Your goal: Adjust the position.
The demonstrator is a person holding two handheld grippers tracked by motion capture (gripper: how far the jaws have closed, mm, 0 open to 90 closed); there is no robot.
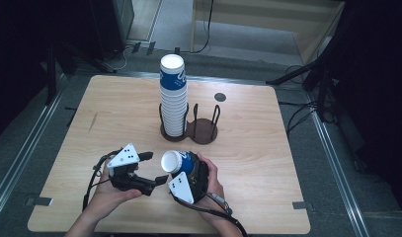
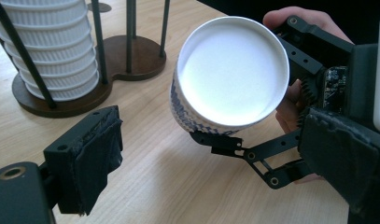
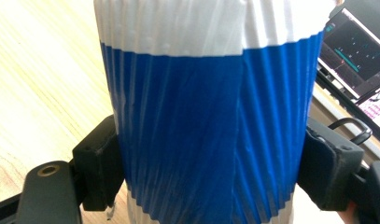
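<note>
From above, the right gripper [image 1: 184,174] clamps a blue and white cup [image 1: 177,162] on its side above the table [image 1: 267,163], its far end hidden by the hand. The left gripper [image 1: 154,169] is spread wide beside it. A cup stack [image 1: 173,96] fills the holder [image 1: 204,132].

In the left gripper view, the stack [image 2: 50,51] is cut off at the top.

In the right gripper view, both jaws press the cup [image 3: 206,116].

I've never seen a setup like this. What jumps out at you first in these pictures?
First, the tall stack of blue-and-white paper cups standing in a dark wire holder near the middle of the wooden table. Next, near the front edge, the right claw clamps a single blue-and-white cup, tipped with its white bottom toward the open left claw beside it.
</note>
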